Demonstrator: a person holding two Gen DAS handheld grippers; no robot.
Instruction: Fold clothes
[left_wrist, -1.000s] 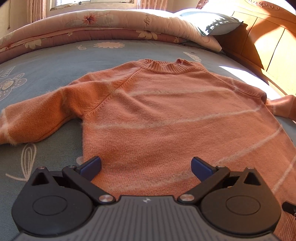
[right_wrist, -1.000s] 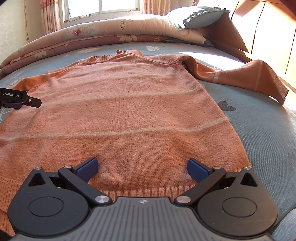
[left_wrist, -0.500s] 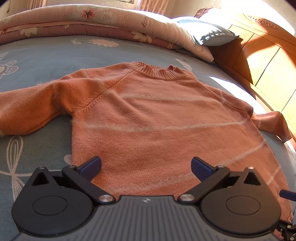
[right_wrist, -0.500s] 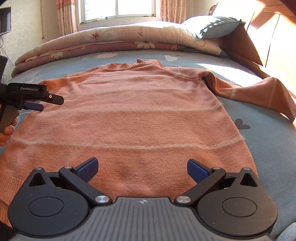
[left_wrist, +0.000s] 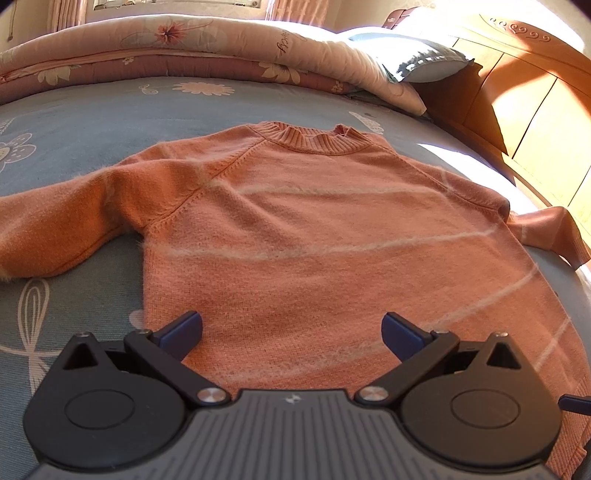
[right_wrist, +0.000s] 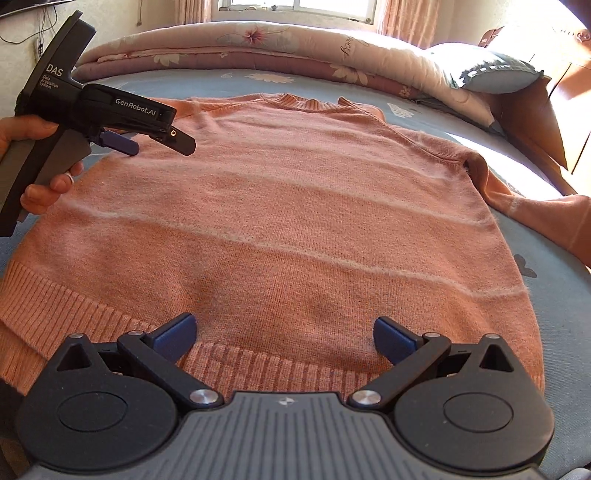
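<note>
On my left wrist view the left tool (left_wrist: 291, 328) hangs wide and empty over the orange sweater (left_wrist: 314, 236), spread flat on the bed (left_wrist: 74, 122), one sleeve (left_wrist: 66, 225) reaching to nine o'clock. My right wrist view alone shows the hem (right_wrist: 110, 314), the right tool (right_wrist: 284, 332) wide, and a hand (right_wrist: 29, 158) gripping the other tool at ten o'clock.

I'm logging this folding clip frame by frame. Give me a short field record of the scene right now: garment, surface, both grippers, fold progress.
garment: orange sweater, spread flat, sleeves out to both sides
surface: blue floral bedsheet
left gripper: fingers open, holding nothing, above the sweater's left side
right gripper: fingers open, holding nothing, over the ribbed hem
background: rolled quilt, pillow
fold progress: none yet
</note>
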